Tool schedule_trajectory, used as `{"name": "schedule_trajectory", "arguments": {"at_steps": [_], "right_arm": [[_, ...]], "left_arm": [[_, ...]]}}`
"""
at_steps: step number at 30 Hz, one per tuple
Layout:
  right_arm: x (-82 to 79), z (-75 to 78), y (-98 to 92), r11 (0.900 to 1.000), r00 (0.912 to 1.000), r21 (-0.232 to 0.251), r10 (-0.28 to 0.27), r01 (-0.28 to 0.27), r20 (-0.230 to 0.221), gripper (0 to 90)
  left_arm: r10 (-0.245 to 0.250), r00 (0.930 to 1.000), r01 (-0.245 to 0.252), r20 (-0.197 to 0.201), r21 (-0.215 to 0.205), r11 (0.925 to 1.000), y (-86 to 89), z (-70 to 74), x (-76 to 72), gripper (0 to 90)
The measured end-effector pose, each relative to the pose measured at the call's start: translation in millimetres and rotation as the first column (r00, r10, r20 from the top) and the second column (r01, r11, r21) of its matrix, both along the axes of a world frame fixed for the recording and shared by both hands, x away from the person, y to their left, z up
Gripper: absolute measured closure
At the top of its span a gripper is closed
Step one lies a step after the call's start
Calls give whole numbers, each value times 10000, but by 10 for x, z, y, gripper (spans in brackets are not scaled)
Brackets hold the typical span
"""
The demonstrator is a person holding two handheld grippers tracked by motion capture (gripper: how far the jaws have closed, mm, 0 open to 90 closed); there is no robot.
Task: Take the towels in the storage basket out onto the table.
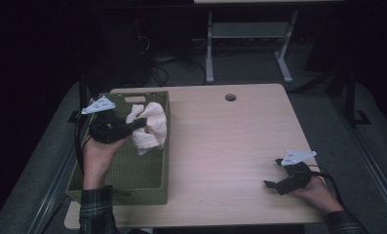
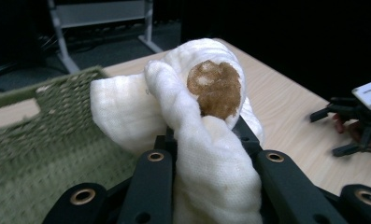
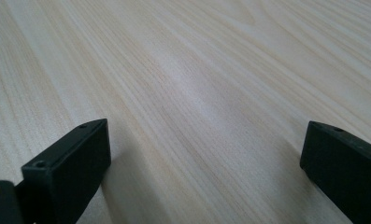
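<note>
A white cloth (image 1: 149, 127) hangs bunched over the green woven basket (image 1: 132, 180) at the table's left side. My left gripper (image 1: 141, 123) is shut on the cloth and holds it above the basket's right wall. In the left gripper view the cloth (image 2: 206, 140) is pinched between the black jaws and carries a round brown stain (image 2: 215, 88). My right gripper (image 1: 270, 184) rests on the table near the front right edge. Its jaws stand wide apart over bare wood (image 3: 197, 93) with nothing between them.
The light wooden table (image 1: 230, 146) has a round cable hole (image 1: 230, 97) near its back edge. Behind the table a white desk frame (image 1: 249, 44) stands on a dark floor with cables. The other gripper (image 2: 360, 116) appears far right in the left gripper view.
</note>
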State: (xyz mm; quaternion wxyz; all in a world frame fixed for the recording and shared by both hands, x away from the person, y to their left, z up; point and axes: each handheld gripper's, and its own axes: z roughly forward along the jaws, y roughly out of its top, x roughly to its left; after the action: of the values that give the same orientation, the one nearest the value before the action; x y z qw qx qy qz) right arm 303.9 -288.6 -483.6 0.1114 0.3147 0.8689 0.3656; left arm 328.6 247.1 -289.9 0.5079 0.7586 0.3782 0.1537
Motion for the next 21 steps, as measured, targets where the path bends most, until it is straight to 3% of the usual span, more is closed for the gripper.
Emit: {"name": "schedule_trajectory", "arguments": {"at_steps": [13,21], "right_arm": [[0,0,0,10000,10000,0,2,-2,-1,15],[0,0,0,10000,10000,2,3,-3,3,15]], "left_arm": [[-723,9955,733,607,-148,9972,-364,200,18,741],[-1208,9906,1220,639,-154,9924,-583,226,64,744]]}}
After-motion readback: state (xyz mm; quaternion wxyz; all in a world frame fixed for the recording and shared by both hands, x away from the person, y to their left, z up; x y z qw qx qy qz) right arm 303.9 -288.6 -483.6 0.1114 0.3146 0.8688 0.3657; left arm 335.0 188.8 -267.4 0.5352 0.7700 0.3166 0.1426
